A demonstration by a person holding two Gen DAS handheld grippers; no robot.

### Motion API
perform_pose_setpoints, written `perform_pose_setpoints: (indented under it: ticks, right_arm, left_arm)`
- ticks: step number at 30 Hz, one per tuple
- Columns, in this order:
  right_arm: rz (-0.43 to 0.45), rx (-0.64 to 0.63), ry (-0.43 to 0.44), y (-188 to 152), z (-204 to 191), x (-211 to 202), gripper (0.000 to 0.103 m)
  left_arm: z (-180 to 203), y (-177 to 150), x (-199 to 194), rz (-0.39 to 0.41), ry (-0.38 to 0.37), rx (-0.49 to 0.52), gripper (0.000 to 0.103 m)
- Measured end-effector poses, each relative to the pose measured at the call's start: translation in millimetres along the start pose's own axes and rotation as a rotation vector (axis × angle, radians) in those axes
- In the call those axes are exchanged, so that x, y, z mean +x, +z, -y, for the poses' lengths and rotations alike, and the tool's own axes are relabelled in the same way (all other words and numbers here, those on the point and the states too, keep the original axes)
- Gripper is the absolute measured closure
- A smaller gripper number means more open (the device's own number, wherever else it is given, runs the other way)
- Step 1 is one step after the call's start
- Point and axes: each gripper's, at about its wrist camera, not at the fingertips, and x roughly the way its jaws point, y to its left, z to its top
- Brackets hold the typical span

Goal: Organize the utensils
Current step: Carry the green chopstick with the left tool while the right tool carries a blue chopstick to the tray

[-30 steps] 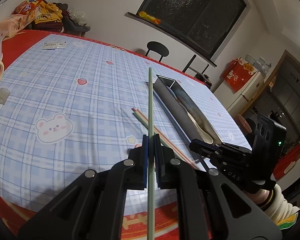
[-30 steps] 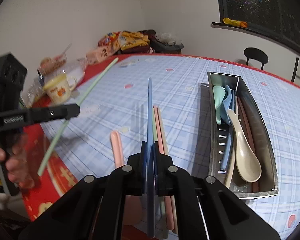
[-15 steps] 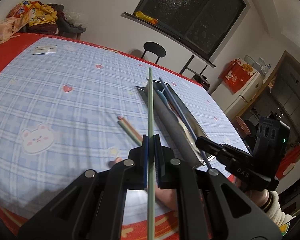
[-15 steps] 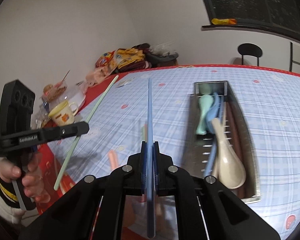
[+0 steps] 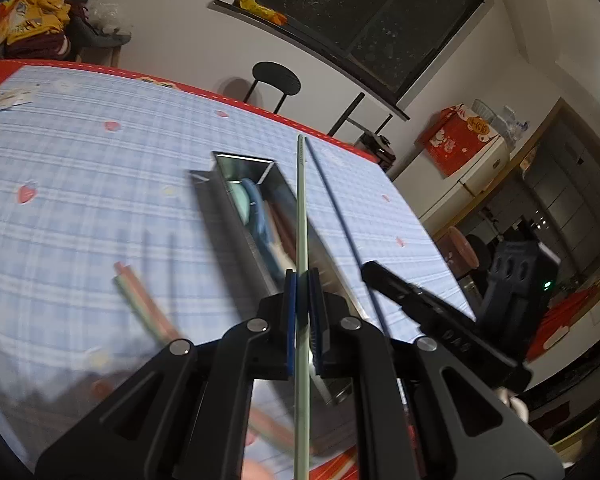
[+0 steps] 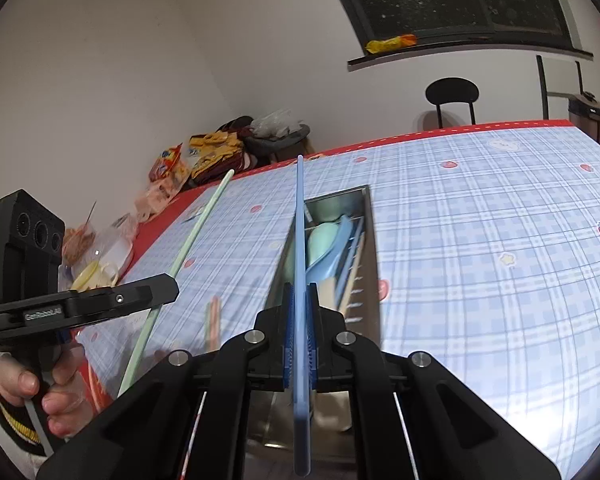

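My left gripper (image 5: 302, 280) is shut on a green chopstick (image 5: 301, 208) and holds it in the air over the steel utensil tray (image 5: 236, 208). My right gripper (image 6: 300, 296) is shut on a blue chopstick (image 6: 298, 232), also held over the tray (image 6: 369, 216). The tray holds a mint spoon (image 6: 319, 240), a blue spoon (image 6: 337, 240) and other utensils. The right gripper and its blue chopstick (image 5: 339, 220) show at the right of the left wrist view. The left gripper with the green chopstick (image 6: 196, 228) shows at the left of the right wrist view.
A pink and a green chopstick (image 5: 144, 304) lie on the blue checked tablecloth (image 5: 80, 184) left of the tray. A yellow mug (image 6: 94, 274), a bowl and snack bags (image 6: 204, 152) crowd the table's far left. A black chair (image 6: 451, 96) stands behind the table.
Both grippers have lifted and swung toward the tray, each still holding its chopstick. The two chopsticks now point along the tray, close side by side.
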Motion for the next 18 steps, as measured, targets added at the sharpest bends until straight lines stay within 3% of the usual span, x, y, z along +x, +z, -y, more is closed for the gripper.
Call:
perform_pose_setpoints:
  ticks: [12, 18]
  right_arm:
    - [-0.012, 0.059, 0.015, 0, 21, 23, 0.096]
    - [-0.026, 0.081, 0.011, -2, 30, 28, 0.096]
  left_arm:
    - [0, 18, 67, -0.031, 0.008, -0.2, 0.093]
    - [-4, 15, 84, -0.021, 0.034, -0.234, 0.093]
